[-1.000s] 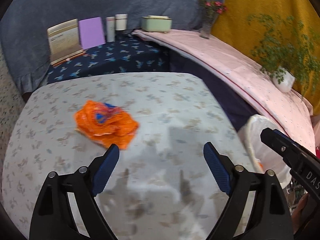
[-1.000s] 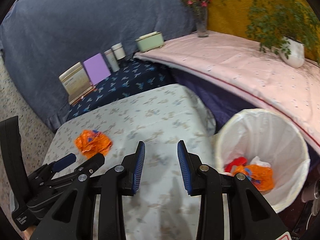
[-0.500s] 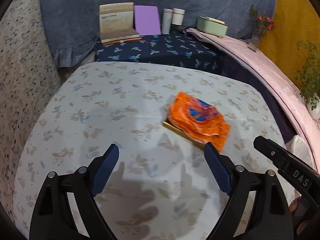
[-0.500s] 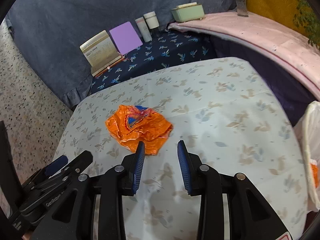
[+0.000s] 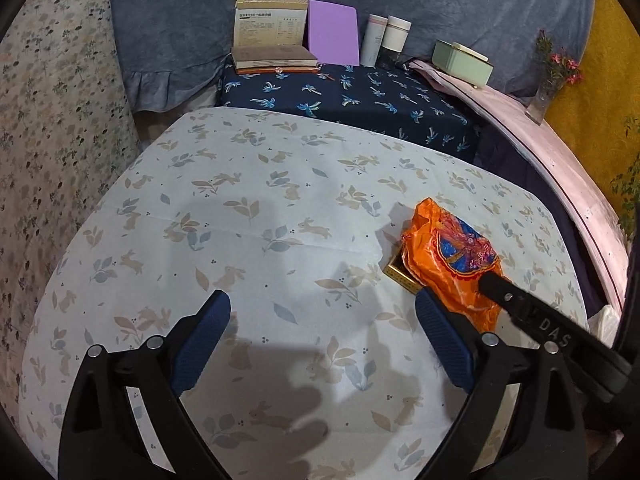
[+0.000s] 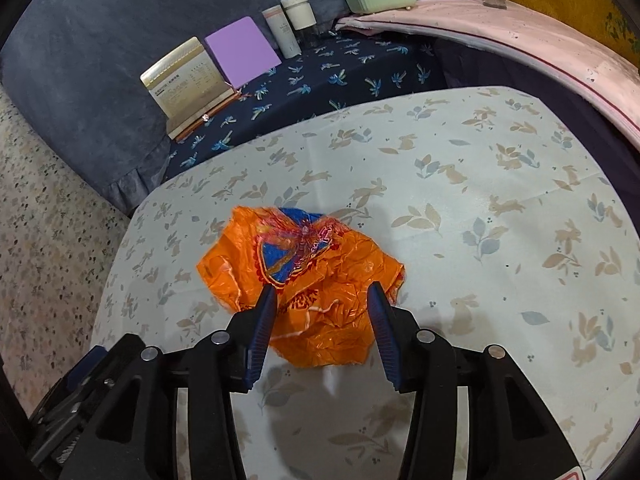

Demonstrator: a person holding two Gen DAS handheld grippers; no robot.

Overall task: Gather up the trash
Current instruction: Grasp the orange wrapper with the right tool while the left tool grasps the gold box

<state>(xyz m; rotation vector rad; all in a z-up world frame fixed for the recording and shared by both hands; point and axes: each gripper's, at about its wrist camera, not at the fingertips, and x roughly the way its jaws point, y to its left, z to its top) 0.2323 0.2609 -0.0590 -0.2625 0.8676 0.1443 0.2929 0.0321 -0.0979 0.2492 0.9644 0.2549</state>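
Observation:
A crumpled orange plastic wrapper with a blue and red print lies on the rabbit-patterned tablecloth. My right gripper hovers just above its near half, jaws opening, the wrapper showing between the blue pads without being pinched. In the left wrist view the same wrapper lies at the right, with a small gold-edged box peeking from under it. My left gripper stands wide and still opening over bare cloth to the wrapper's left, nothing between its fingers. A right gripper finger crosses over the wrapper there.
Behind the table a dark blue palm-print surface carries an open booklet, a purple card, two white bottles and a pale green box. A pink-covered ledge curves along the right.
Both grippers swung left, away from the white bin and over the table. The right one dropped close over the orange wrapper and widened its jaws. The bin has left both views.

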